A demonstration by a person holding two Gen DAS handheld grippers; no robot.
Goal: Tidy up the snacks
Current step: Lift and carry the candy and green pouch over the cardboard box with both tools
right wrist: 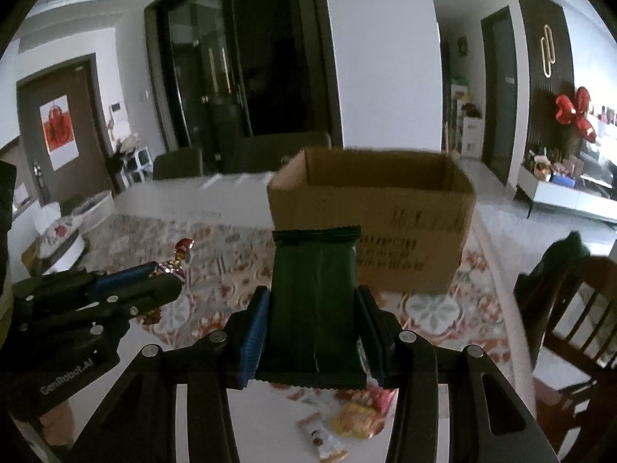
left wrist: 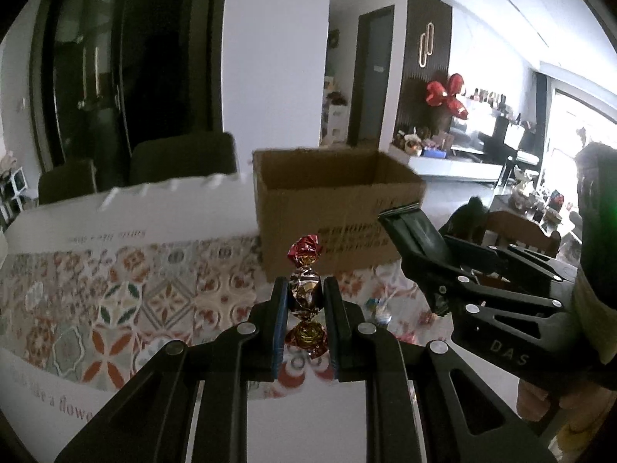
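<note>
Left tool [left wrist: 304, 301]: closed on a red-and-gold foil-wrapped twist candy [left wrist: 305, 296], held upright, twisted ends poking out above and below the fingers. Right tool [right wrist: 314, 332]: clamped on a dark green crimped-edge snack packet [right wrist: 313, 301], packet standing up between the blue-ribbed pads [right wrist: 252, 341]. Both raised above the desk [left wrist: 115, 301] with its patterned floral cloth. Ahead of both tools: an open brown cardboard box [right wrist: 385, 212], top flaps up. Below the right tool, on the desk: several small loose snack packets [right wrist: 354, 418], blurred.
</note>
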